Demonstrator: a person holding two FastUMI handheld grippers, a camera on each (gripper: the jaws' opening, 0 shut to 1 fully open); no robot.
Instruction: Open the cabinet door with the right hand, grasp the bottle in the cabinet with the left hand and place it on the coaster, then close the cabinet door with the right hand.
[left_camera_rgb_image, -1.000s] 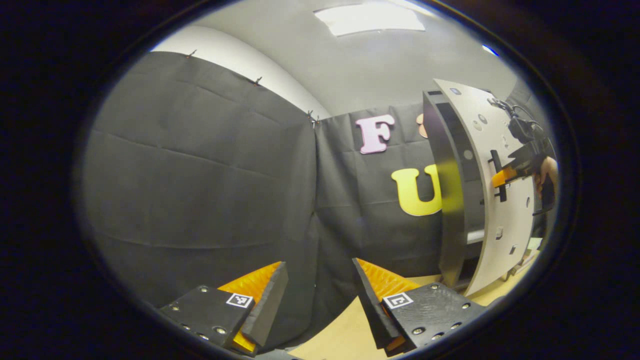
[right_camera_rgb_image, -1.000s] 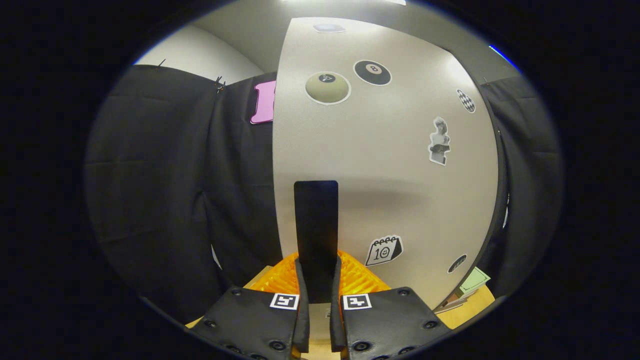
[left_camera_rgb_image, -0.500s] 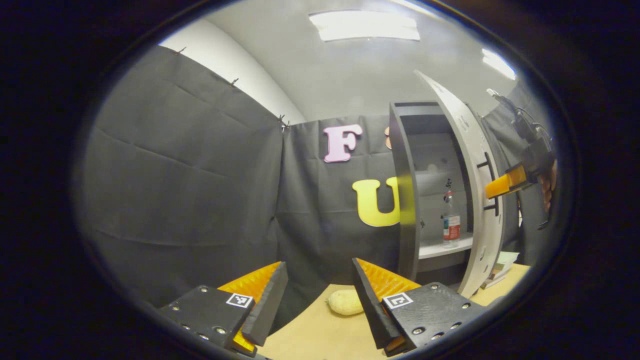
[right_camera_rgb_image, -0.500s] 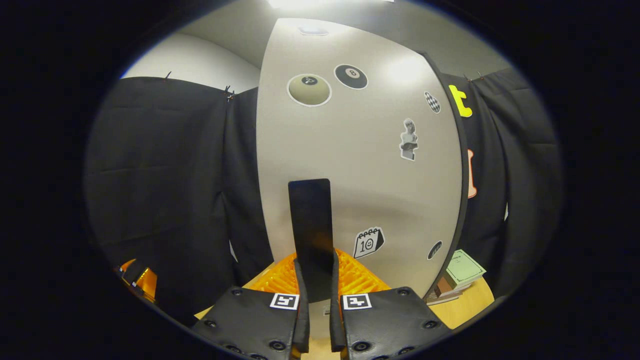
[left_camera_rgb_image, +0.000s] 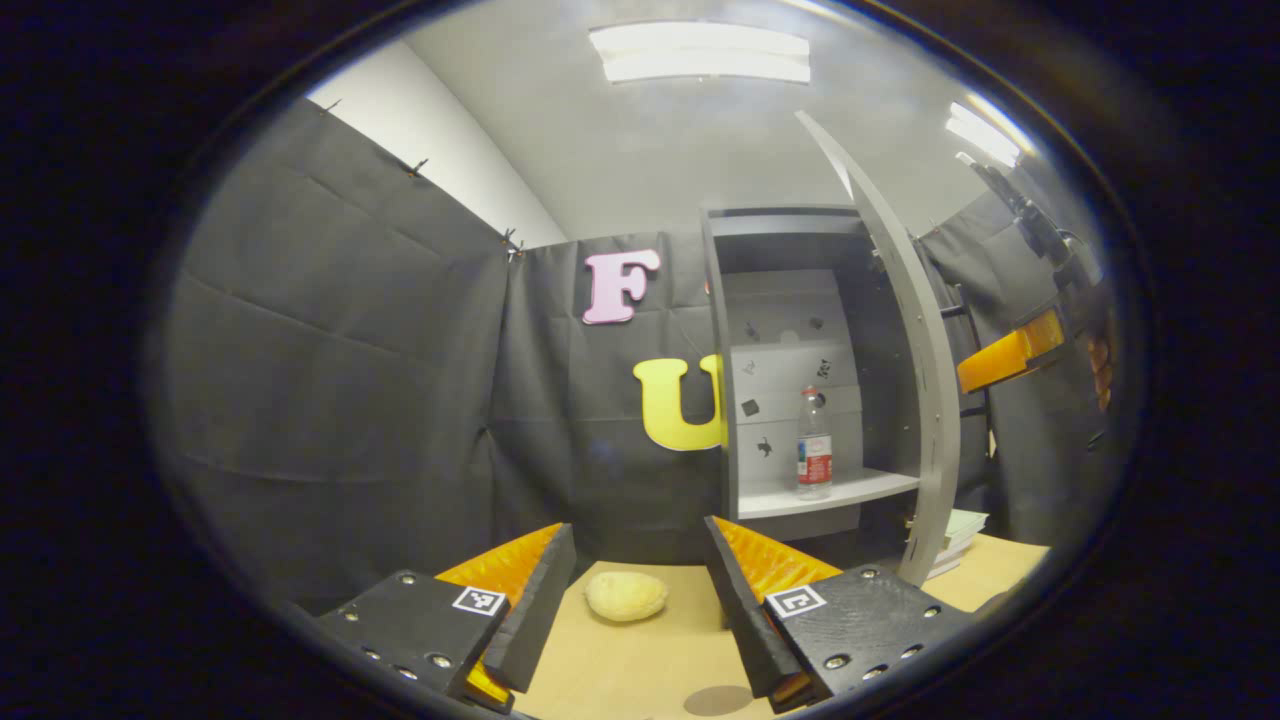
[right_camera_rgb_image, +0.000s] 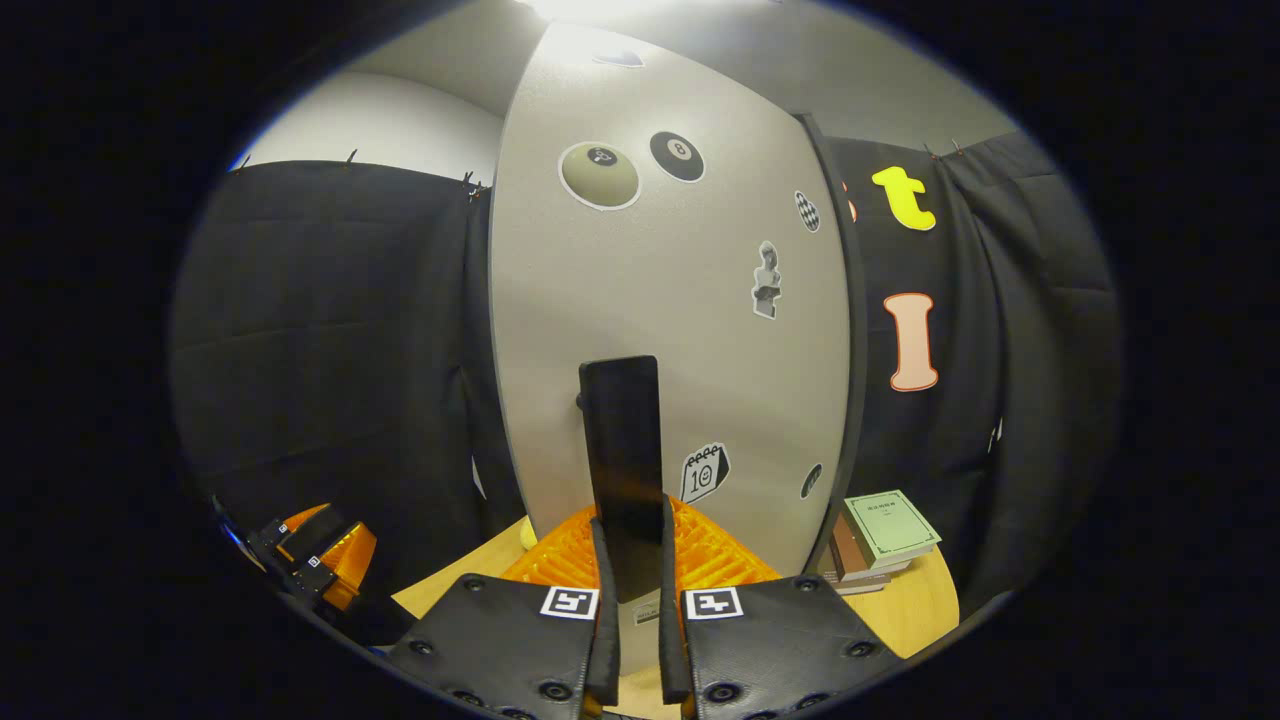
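Note:
In the left gripper view a grey cabinet (left_camera_rgb_image: 790, 240) stands at the back right with its door (left_camera_rgb_image: 925, 400) swung wide, seen edge-on. A clear bottle (left_camera_rgb_image: 813, 445) with a red label stands upright on the cabinet's shelf (left_camera_rgb_image: 850, 492). My left gripper (left_camera_rgb_image: 640, 590) is open and empty, low over the wooden table (left_camera_rgb_image: 640, 660), well short of the bottle. In the right gripper view my right gripper (right_camera_rgb_image: 632, 590) is shut on the black door handle (right_camera_rgb_image: 622, 440) of the stickered door (right_camera_rgb_image: 680, 330). The right gripper (left_camera_rgb_image: 1005, 355) also appears beyond the door in the left gripper view.
A pale yellow potato-like lump (left_camera_rgb_image: 626, 595) lies on the table between my left fingers' line of sight. A round dark patch (left_camera_rgb_image: 722, 700) shows on the table near the front edge. A stack of books (right_camera_rgb_image: 880, 535) sits behind the door. The left gripper (right_camera_rgb_image: 320, 555) appears low left in the right gripper view.
The door has swung from nearly closed to wide open with my right gripper on the handle. The bottle and shelf have come into sight, and the left gripper view has turned toward the cabinet.

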